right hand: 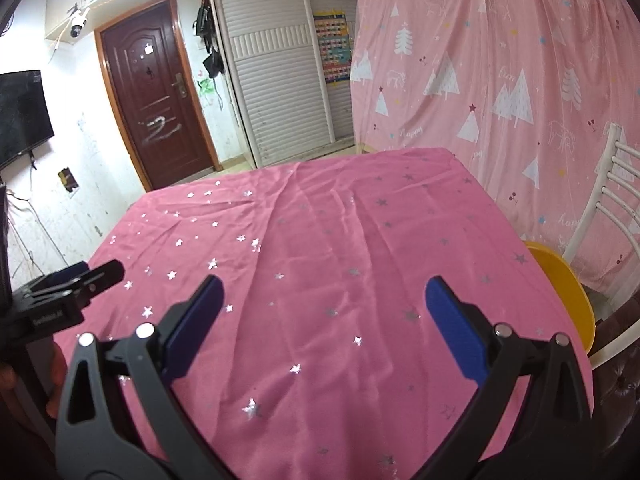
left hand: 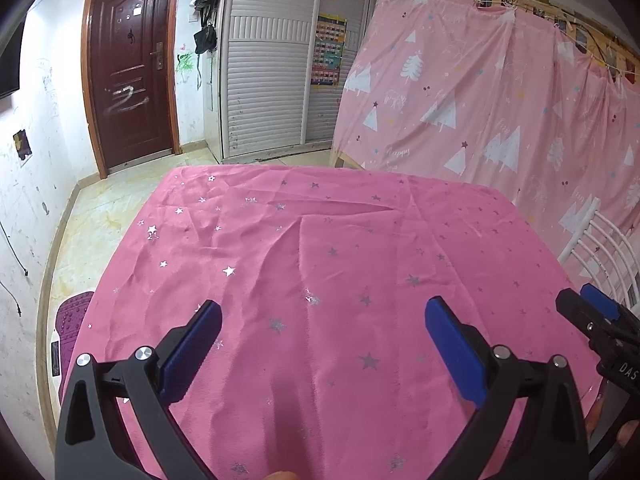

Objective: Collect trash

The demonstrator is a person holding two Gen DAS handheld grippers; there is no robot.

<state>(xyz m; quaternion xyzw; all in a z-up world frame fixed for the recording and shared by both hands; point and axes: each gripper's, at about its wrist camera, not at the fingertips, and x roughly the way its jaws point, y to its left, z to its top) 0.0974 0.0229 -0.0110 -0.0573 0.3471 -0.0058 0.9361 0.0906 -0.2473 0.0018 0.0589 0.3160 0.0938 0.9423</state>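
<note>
**Pink cloth, two spread tools, and no trash in sight**

Blue-padded and spread wide, the left tool (left hand: pixel 324 318) hangs over the near part of the tabletop (left hand: pixel 340 240) with nothing between its fingers. The right tool (right hand: pixel 324 298) is the same: wide apart, empty, poised above the pink star-printed cloth (right hand: pixel 320 260). Each one shows at the edge of the other's view, so the two sit side by side near the front edge.

As for the task's thing, no trash shows on the cloth in either view, and no bin or bag to receive it. It may lie on the floor or behind the cameras; I cannot tell.

Risks, as I judge them: the cloth is loose and wrinkled, so a low sweep of either tool could snag a fold and drag the whole cover. With the tools this near each other, a turn toward one another could knock them together. Searching below the tabletop edge would be blind from here.

Just beyond the right edge of the tabletop stands a yellow basin-like thing (right hand: pixel 568 292), only partly in view; what it holds, if anything, is hidden. A white chair (right hand: pixel 612 200) stands beside it. Farther off hang a pink tree-print curtain (left hand: pixel 480 100), then louvred wardrobe doors (left hand: pixel 264 92), with a dark wooden door (left hand: pixel 128 68) farthest.
</note>
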